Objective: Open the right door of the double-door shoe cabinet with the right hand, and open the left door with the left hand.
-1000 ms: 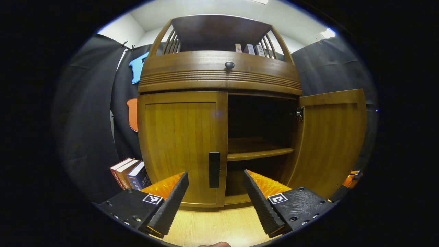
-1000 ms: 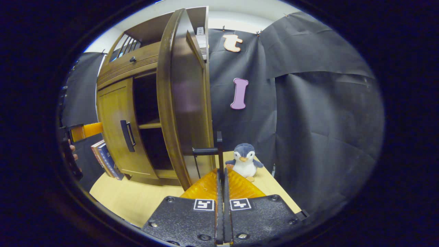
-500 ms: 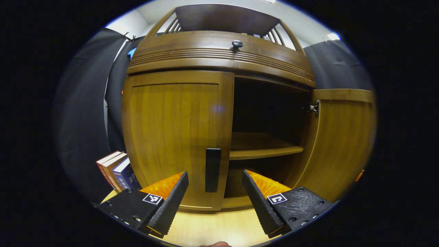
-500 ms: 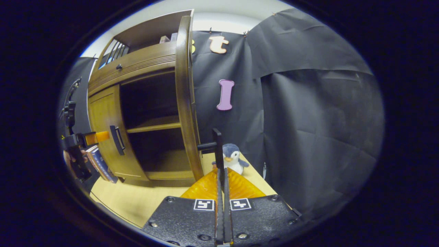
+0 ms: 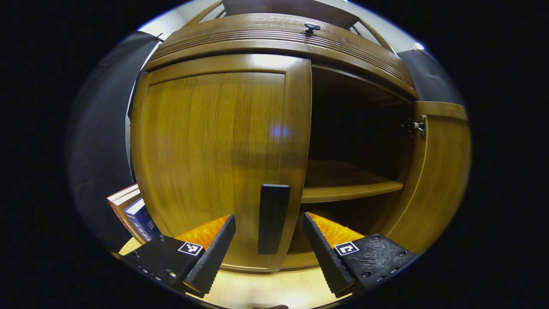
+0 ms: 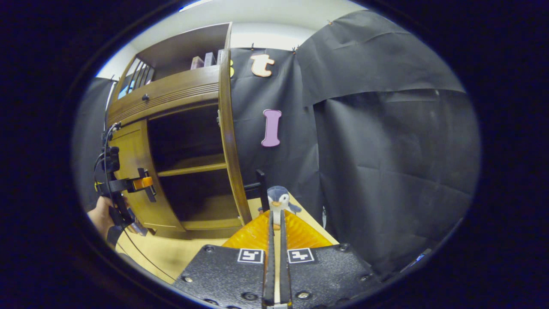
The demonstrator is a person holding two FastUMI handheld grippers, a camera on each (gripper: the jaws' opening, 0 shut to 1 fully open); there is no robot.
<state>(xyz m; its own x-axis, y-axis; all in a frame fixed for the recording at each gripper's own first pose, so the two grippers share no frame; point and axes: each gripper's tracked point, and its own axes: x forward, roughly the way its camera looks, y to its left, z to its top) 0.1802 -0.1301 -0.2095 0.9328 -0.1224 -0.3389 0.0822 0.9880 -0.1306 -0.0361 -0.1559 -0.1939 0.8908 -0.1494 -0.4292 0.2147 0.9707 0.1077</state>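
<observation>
Left door handle [image 5: 273, 218] sits between the open left tool's [image 5: 269, 246] fingers

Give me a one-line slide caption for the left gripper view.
Open left gripper brackets the closed left door's handle; right door already open.

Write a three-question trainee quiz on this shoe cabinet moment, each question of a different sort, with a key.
1. True or false: the right door of the shoe cabinet stands open.
2. Multiple choice: where is the left door's handle relative to the left gripper? A) between its open fingers, not yet gripped; B) clamped by both fingers; C) far off to one side.
3. Fill in: the soft toy on the table past the right gripper is a ___.

Key: 1 true; 2 A; 3 penguin.
</observation>
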